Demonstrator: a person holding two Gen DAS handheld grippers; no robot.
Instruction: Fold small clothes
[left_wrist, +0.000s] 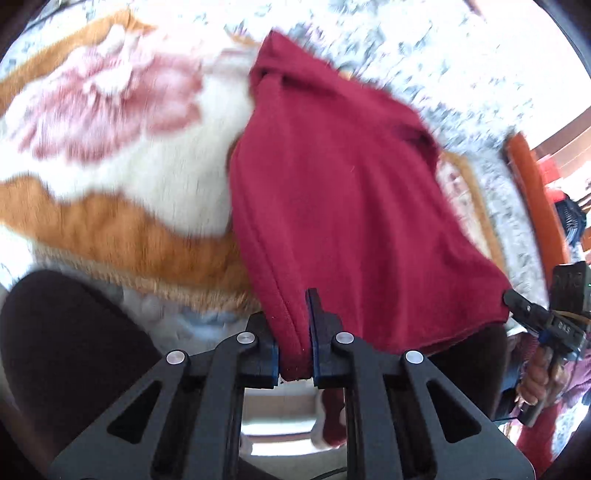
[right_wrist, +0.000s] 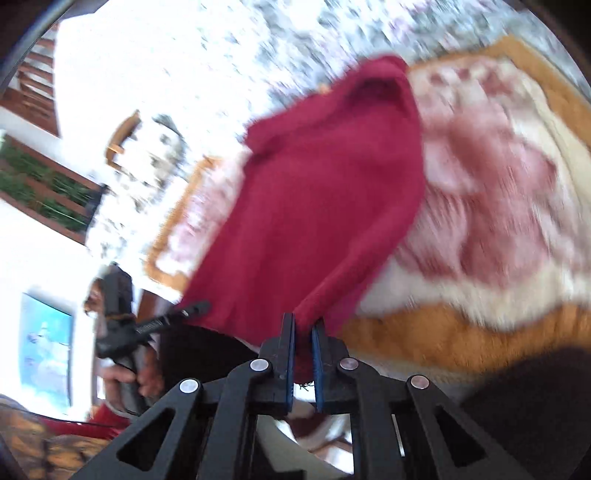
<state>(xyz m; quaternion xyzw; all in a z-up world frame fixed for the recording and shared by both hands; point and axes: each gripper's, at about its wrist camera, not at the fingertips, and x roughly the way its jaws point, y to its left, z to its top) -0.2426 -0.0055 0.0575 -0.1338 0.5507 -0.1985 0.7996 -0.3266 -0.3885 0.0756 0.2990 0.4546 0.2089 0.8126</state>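
Note:
A dark red knitted garment (left_wrist: 332, 177) hangs stretched between both grippers above a blanket. My left gripper (left_wrist: 295, 332) is shut on one lower corner of it. My right gripper (right_wrist: 303, 343) is shut on the other lower corner; the garment also shows in the right wrist view (right_wrist: 317, 206). Each gripper appears in the other's view: the right one (left_wrist: 517, 301) at the garment's right corner, the left one (right_wrist: 192, 308) at its left corner. The garment's far end, with an opening, trails toward the blanket.
An orange, white and pink flowered blanket (left_wrist: 110, 122) lies on a grey-white patterned spread (left_wrist: 424, 48). A dark rounded shape (left_wrist: 62, 350) sits at the near left. An orange-edged piece of furniture (left_wrist: 535, 192) stands at right.

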